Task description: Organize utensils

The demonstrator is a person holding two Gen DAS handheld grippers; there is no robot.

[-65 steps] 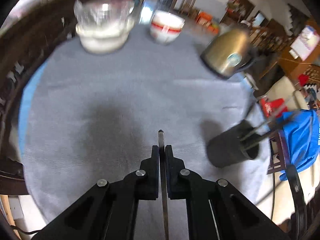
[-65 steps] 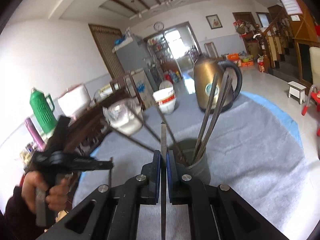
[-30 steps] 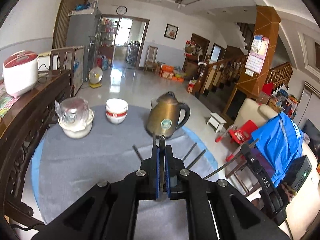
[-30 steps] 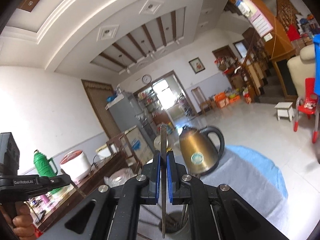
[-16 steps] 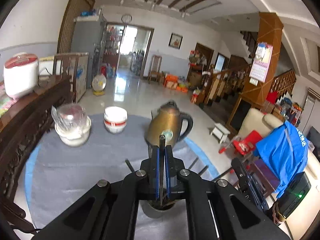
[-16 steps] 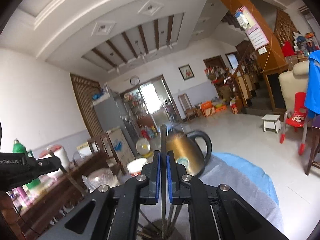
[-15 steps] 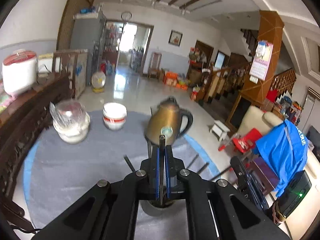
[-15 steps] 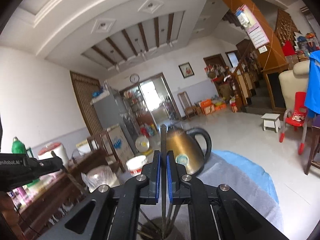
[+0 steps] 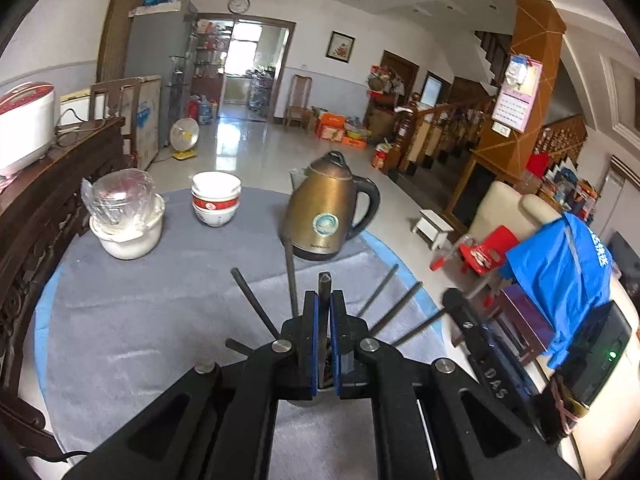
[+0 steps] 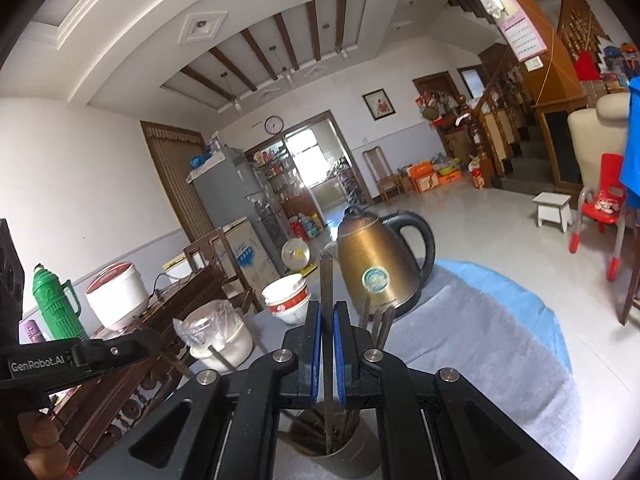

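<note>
Each chopstick [image 10: 327, 320] you hold stands upright over the dark holder cup [image 10: 336, 454] at the bench's [image 10: 500, 360] near edge. Your right tool [image 10: 327, 356] and left tool [image 9: 324, 344] are pinching one apiece. Insertion looks underway: lower the tips inside, then let go, clear of the kettle [image 9: 326, 212] beyond.

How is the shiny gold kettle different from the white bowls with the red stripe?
The kettle is tall, golden-brown metal with a black handle and a closed lid; the bowls are low, white with a red band, open on top. The kettle is a single piece; the bowls are stacked. Both stand upright at the far side of the grey tablecloth.
</note>
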